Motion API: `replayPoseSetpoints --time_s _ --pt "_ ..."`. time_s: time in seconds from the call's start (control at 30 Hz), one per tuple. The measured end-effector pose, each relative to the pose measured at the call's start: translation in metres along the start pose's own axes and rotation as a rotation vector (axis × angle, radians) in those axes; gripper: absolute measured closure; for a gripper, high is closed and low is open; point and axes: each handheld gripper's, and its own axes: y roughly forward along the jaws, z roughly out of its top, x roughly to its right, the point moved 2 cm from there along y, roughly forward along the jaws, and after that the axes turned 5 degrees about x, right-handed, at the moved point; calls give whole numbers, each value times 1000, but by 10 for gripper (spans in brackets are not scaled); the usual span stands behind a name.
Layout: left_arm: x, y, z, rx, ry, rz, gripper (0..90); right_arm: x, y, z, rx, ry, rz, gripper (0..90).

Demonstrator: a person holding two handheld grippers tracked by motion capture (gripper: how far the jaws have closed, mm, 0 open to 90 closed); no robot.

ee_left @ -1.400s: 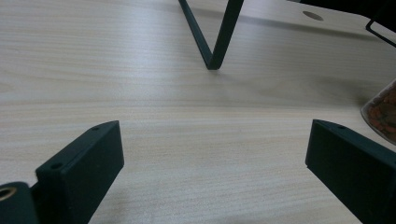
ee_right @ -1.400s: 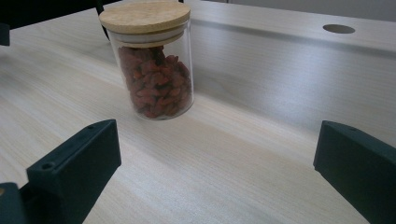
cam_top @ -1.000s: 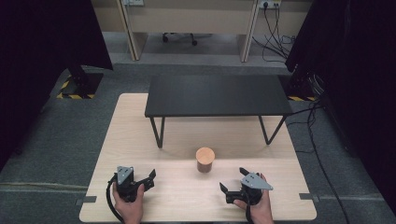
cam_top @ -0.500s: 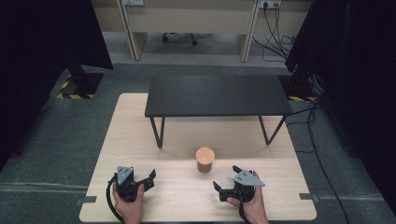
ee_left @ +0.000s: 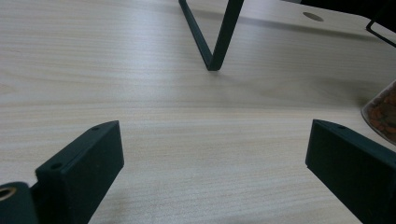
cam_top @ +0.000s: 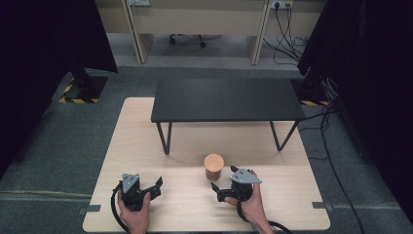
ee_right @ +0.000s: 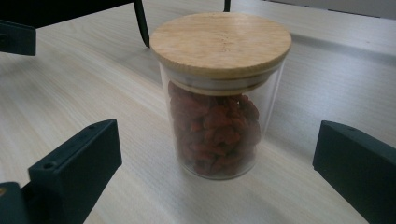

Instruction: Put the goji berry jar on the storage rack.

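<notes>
Pale wood-grain surface (cam_top: 146, 126) carries everything, set on grey carpet between dark curtains. Near its front middle stands a small clear glass jar (cam_top: 214, 167) with a round light-wood lid (ee_right: 220, 41), upright, lid on, and filled most of the way with dried red berries (ee_right: 215, 133). The right gripper (cam_top: 218, 191) sits just beside the jar on the near side, close but not touching it; in the right gripper view its jaws are spread wide with the jar standing between and a little beyond them, nothing grasped. The left gripper (cam_top: 157, 186) rests well apart at the near left, jaws likewise released over bare wood. Behind the jar stands a low black rectangular table (cam_top: 226, 100) on thin black metal legs (ee_left: 212, 35).
</notes>
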Motion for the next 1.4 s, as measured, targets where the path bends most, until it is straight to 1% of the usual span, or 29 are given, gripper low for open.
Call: replayPoseSetpoints --time_s 0.03,0.17,0.4,0.57,0.63,0.8,0.83,0.87,0.93,1.0,1.07,1.1,1.4 --pt "0 0 0 0 0 0 34 0 4 1 -2 0 1 12" --pt "0 0 0 0 1 0 34 2 9 3 -3 5 5 20" --pt "0 0 0 -1 2 1 34 2 17 7 -8 -7 10 22" --pt "1 0 0 -1 3 1 34 2 24 10 -13 -7 16 24" --pt "0 0 0 -1 3 0 34 3 29 13 -23 -9 19 36" --pt "0 0 0 -1 4 -1 34 4 34 15 -25 -8 16 59" --pt "1 0 0 -1 5 -1 34 4 38 18 -36 -15 17 74" --pt "1 0 0 -1 5 -1 34 4 38 18 -36 -15 17 74" --pt "0 0 0 -1 5 -1 33 4 40 19 -41 -15 14 106" --pt "0 0 0 -3 7 -2 33 5 42 20 -46 -16 12 168" --pt "0 0 0 -2 6 -3 34 3 43 21 -53 -21 1 203" --pt "0 0 0 -2 6 -2 34 3 44 22 -54 -25 0 244" --pt "0 0 1 -3 7 -3 34 -1 43 21 -47 -38 -17 259"
